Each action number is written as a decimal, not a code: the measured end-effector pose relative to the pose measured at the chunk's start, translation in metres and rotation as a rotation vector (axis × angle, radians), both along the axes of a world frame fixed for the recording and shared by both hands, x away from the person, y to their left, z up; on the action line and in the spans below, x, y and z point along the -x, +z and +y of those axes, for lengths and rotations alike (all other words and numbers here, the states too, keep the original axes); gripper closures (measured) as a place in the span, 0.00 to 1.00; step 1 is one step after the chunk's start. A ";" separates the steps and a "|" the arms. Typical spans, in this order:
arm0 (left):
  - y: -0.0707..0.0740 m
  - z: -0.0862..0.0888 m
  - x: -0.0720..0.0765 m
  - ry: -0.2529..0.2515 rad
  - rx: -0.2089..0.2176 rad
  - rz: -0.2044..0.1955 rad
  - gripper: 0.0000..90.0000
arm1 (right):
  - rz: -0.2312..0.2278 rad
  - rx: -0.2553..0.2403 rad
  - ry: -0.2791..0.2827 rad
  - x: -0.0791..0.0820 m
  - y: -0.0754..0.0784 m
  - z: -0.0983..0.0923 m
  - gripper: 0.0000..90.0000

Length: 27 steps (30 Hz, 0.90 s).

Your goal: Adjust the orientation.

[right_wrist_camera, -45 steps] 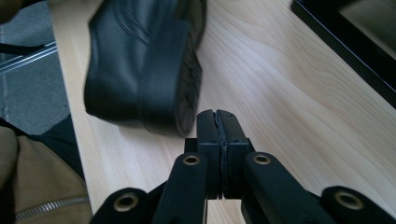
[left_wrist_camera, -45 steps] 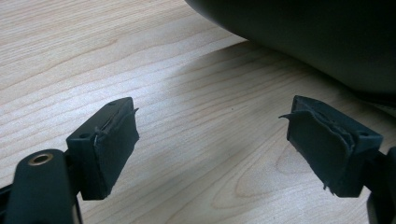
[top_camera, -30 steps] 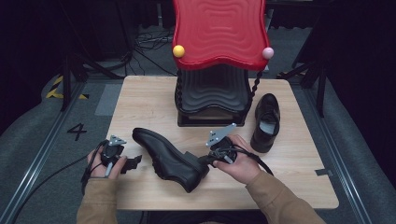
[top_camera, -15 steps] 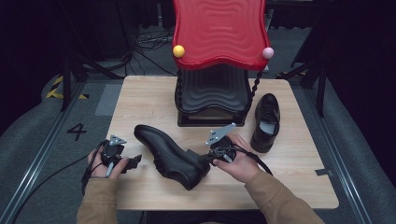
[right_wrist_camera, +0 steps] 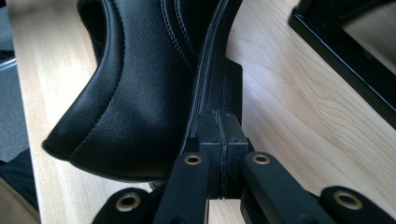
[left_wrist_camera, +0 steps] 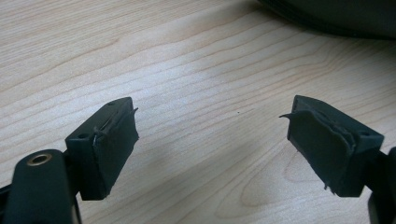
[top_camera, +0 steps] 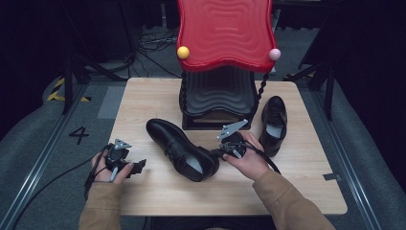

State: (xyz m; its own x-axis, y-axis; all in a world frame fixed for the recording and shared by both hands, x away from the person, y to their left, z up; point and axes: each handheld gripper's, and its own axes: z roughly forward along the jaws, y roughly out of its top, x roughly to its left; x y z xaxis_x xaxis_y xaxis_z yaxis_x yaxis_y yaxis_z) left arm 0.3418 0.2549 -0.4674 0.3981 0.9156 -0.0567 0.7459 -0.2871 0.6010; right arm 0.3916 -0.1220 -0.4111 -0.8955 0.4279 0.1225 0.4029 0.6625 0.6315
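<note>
At mid-surface: black shoe [top_camera: 181,149], lying aslant, toe toward the far left corner, heel toward the near edge. Right tongs [top_camera: 221,153]: pressed fully together, nothing between them, tips against the shoe's heel. Left tongs [top_camera: 139,165]: wide apart, holding nothing, by the near left edge. Second shoe [top_camera: 273,123]: near the right edge.

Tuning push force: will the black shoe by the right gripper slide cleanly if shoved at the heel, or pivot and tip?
Likely pivots: the black shoe is long and lies diagonally, and the shut right gripper meets its heel end. Probably stiff there: the heel block looks solid. Tipping seems unlikely; it sits low on the table.
</note>
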 end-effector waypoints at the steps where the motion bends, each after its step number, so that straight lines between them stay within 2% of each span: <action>1: 0.000 0.000 0.000 0.001 -0.001 0.001 0.18 | 0.008 0.003 -0.003 -0.003 -0.001 -0.001 1.00; 5: 0.000 0.000 0.000 0.000 -0.002 0.002 0.18 | 0.033 0.012 -0.011 -0.013 -0.004 -0.004 1.00; 6: 0.000 0.000 0.000 0.000 -0.002 0.003 0.18 | 0.037 0.039 -0.028 -0.020 -0.009 -0.005 1.00; 9: 0.000 0.000 0.000 0.002 -0.002 0.002 0.18 | 0.055 0.063 -0.039 -0.025 -0.016 -0.006 1.00; 11: 0.000 0.000 0.000 -0.002 -0.009 0.007 0.19 | 0.097 0.122 -0.055 -0.038 -0.034 -0.007 1.00; 12: 0.000 0.001 0.000 -0.005 -0.007 0.007 0.19 | 0.125 0.107 -0.051 -0.040 -0.038 -0.009 1.00; 13: 0.000 0.000 0.000 -0.006 -0.006 0.007 0.19 | 0.129 0.106 -0.055 -0.042 -0.039 -0.010 1.00; 21: 0.000 0.002 0.000 -0.003 0.002 0.005 0.19 | 0.120 0.102 -0.074 -0.045 -0.034 -0.018 1.00; 27: 0.001 0.001 0.000 -0.001 0.005 0.005 0.19 | 0.100 0.092 -0.075 -0.042 -0.025 -0.022 1.00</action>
